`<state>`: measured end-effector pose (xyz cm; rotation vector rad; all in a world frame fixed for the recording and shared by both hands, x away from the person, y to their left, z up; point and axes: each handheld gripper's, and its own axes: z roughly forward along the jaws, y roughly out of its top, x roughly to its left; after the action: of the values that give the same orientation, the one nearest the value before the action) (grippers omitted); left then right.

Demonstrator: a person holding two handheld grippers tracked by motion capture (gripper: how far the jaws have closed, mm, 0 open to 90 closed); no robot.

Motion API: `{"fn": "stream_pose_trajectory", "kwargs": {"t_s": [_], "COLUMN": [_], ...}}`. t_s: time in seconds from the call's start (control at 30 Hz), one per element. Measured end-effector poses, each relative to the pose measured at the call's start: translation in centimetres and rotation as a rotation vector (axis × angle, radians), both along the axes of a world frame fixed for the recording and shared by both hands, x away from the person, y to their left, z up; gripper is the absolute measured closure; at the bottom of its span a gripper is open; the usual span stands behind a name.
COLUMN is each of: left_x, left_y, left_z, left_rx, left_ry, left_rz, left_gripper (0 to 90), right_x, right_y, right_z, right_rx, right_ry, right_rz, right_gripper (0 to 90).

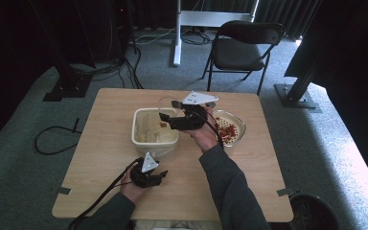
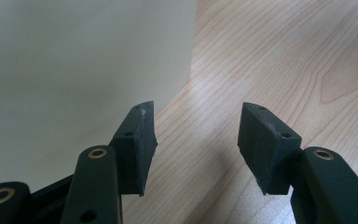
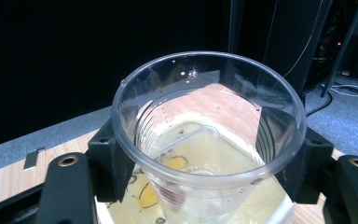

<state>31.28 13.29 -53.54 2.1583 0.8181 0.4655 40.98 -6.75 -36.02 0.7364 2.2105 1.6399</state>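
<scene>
Currently, work in hand: emptying a clear cup (image 3: 208,135) over the cream tub (image 1: 154,127).
Right tool (image 1: 170,119): jaws on both sides of the cup under its rim, pads against its wall; I judge it held.
Cup place: centre of the high view, above the tub's right half, mouth turned toward the camera on the tool.
Key relation: tub lies directly under the cup, so the cup's long axis must tip down into it.
Left tool (image 2: 196,140): about half open, empty, resting on the bench (image 1: 249,163) just beside the tub's near wall.
Bowl (image 1: 231,128): right of the tub, with red pieces.
</scene>
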Motion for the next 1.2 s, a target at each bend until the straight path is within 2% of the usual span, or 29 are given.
{"fn": "stream_pose_trajectory", "kwargs": {"t_s": [0.17, 0.23, 0.3, 0.63, 0.87, 1.13, 1.2], "left_x": [0.0, 0.0, 0.0, 0.0, 0.0, 0.0, 0.0], "left_y": [0.0, 0.0, 0.0, 0.0, 0.0, 0.0, 0.0], "left_z": [0.0, 0.0, 0.0, 0.0, 0.0, 0.0, 0.0], "left_rx": [-0.003, -0.002, -0.002, 0.0, 0.002, 0.003, 0.002], "left_ry": [0.0, 0.0, 0.001, 0.001, 0.001, 0.002, 0.001], "left_rz": [0.001, 0.001, 0.0, 0.0, -0.001, 0.0, 0.001], "left_gripper": [47.0, 47.0, 47.0, 47.0, 47.0, 46.9, 46.9], "right_x": [0.5, 0.8, 0.9, 0.2, -1.2, -3.3, -4.2], "right_y": [0.8, 1.0, 1.3, 1.0, -0.3, -2.2, -2.8], "right_z": [-0.3, -0.5, -0.6, -0.4, -0.6, -2.3, -3.5], "right_rx": [-0.016, -0.01, -0.008, -0.004, -0.028, -0.064, -0.087], "right_ry": [0.003, 0.024, 0.04, 0.024, -0.011, -0.028, -0.032], "right_rz": [0.005, 0.005, 0.006, 0.008, -0.032, -0.036, -0.048], "right_gripper": [27.6, 16.2, 11.0, 10.2, 10.4, 13.1, 13.8]}}
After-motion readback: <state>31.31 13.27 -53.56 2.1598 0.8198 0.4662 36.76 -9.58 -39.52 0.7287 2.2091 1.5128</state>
